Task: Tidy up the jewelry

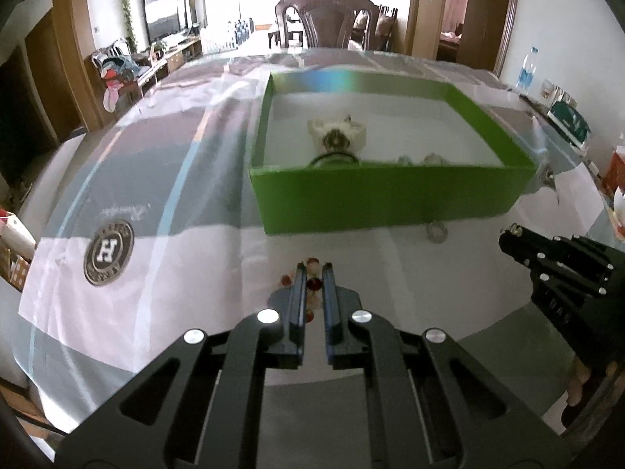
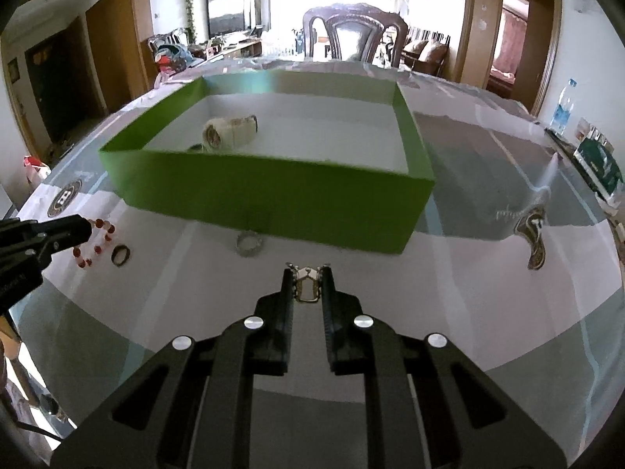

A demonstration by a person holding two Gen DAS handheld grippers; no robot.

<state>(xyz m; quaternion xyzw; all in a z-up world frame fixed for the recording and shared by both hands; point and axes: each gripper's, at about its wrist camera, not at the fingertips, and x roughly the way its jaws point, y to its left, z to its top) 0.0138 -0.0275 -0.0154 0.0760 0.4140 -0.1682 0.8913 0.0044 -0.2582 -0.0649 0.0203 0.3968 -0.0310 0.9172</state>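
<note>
A green box (image 1: 390, 199) (image 2: 269, 195) with a white floor stands on the table. In it lie a cream bracelet (image 1: 338, 133) (image 2: 230, 131) and small pieces near the front wall. My left gripper (image 1: 313, 269) (image 2: 84, 228) is shut on a red bead bracelet (image 1: 313, 283) (image 2: 97, 242) in front of the box. My right gripper (image 2: 308, 271) (image 1: 508, 234) is shut on a gold and white jewelry piece (image 2: 308, 287). A dark ring (image 2: 120, 255) and a clear crystal ring (image 2: 249, 243) (image 1: 436, 231) lie on the table near the box front.
The table carries a grey and white cloth with a round logo (image 1: 108, 252) (image 2: 64, 197). A dark wooden chair (image 2: 353, 35) stands beyond the far edge. A water bottle (image 2: 562, 107) and small boxes (image 2: 597, 164) sit at the right edge.
</note>
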